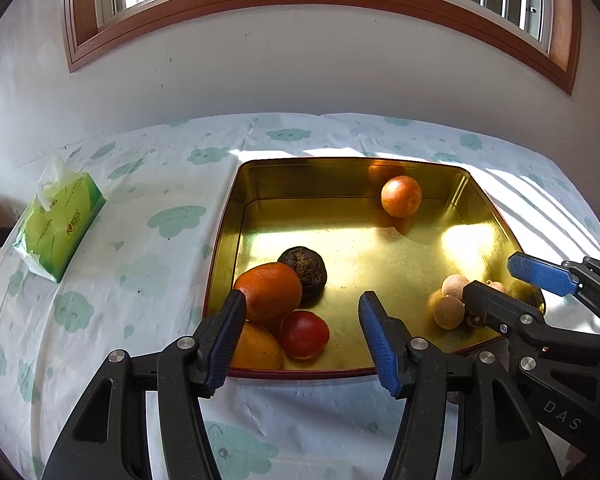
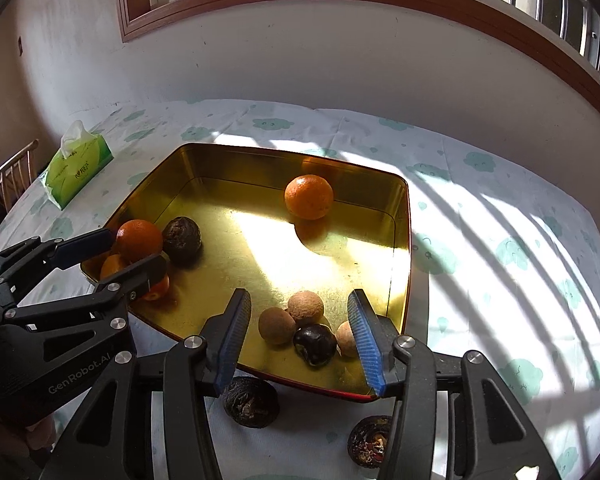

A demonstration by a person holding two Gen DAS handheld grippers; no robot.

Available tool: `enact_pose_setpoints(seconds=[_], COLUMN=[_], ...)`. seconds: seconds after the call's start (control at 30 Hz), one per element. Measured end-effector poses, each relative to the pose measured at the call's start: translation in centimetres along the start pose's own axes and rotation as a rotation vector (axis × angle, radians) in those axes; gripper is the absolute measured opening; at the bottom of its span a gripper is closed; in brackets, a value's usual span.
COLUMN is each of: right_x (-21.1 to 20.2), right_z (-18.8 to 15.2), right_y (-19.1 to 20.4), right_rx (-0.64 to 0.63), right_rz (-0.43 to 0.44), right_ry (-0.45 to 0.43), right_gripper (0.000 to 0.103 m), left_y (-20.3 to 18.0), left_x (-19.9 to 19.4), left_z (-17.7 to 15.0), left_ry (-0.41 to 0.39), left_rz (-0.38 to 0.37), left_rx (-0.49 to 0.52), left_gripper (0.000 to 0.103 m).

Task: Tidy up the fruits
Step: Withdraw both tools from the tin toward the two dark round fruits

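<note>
A gold tin tray [image 1: 340, 161] [image 2: 407, 240] sits on the cloud-print cloth. My left gripper [image 1: 304, 300] [image 2: 136, 248] hangs open over its front-left corner, above two oranges [image 1: 270, 296], a red fruit [image 1: 303, 334] and a dark wrinkled fruit [image 1: 304, 272]; neither pad presses on any of them. My right gripper [image 2: 299, 296] [image 1: 494, 276] stands open over the front-right corner, where tan round fruits [image 2: 276, 325] [image 1: 448, 312] and a small dark fruit [image 2: 314, 345] lie between its fingers, untouched. A lone orange [image 1: 401, 196] [image 2: 309, 197] rests by the far wall.
Two dark wrinkled fruits [image 2: 251, 401] [image 2: 370, 438] lie on the cloth outside the tray's front edge. A green tissue pack [image 1: 60, 224] [image 2: 78, 174] stands at the far left. A wall with a window backs the table; a wooden chair [image 2: 14, 178] is beyond the left edge.
</note>
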State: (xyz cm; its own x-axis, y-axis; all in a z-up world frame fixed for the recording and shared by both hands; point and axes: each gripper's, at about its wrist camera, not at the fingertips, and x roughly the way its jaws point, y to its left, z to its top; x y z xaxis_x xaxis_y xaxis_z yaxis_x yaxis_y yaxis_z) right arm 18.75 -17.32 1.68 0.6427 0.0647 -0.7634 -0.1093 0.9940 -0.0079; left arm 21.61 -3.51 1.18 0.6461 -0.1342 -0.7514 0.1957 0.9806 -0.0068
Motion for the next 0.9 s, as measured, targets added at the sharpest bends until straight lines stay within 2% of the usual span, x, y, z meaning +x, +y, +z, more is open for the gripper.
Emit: enact_pose_setpoints(seconds=[0.5, 0.7, 0.9], right_x=[-6.8, -8.3, -8.4], right_z=[-3.4, -6.4, -9.6], right_y=[-1.5, -2.4, -3.3], right_rx=[0.061, 0.093, 0.118], right_rz=[-0.02, -0.035, -0.052], right_ry=[-0.066, -0.056, -0.018], right_gripper=[0.048, 0.048, 0.048], left_y=[-1.9, -2.9, -3.5], left_x=[-6.2, -7.6, -7.5], left_z=[-3.2, -5.4, -8.1], left_ry=[-0.041, -0.034, 0.005], left_rz=[-0.019, -0.026, -0.03], left_rx=[0.017, 0.03, 0.033], left_gripper=[0.059, 0.059, 0.06])
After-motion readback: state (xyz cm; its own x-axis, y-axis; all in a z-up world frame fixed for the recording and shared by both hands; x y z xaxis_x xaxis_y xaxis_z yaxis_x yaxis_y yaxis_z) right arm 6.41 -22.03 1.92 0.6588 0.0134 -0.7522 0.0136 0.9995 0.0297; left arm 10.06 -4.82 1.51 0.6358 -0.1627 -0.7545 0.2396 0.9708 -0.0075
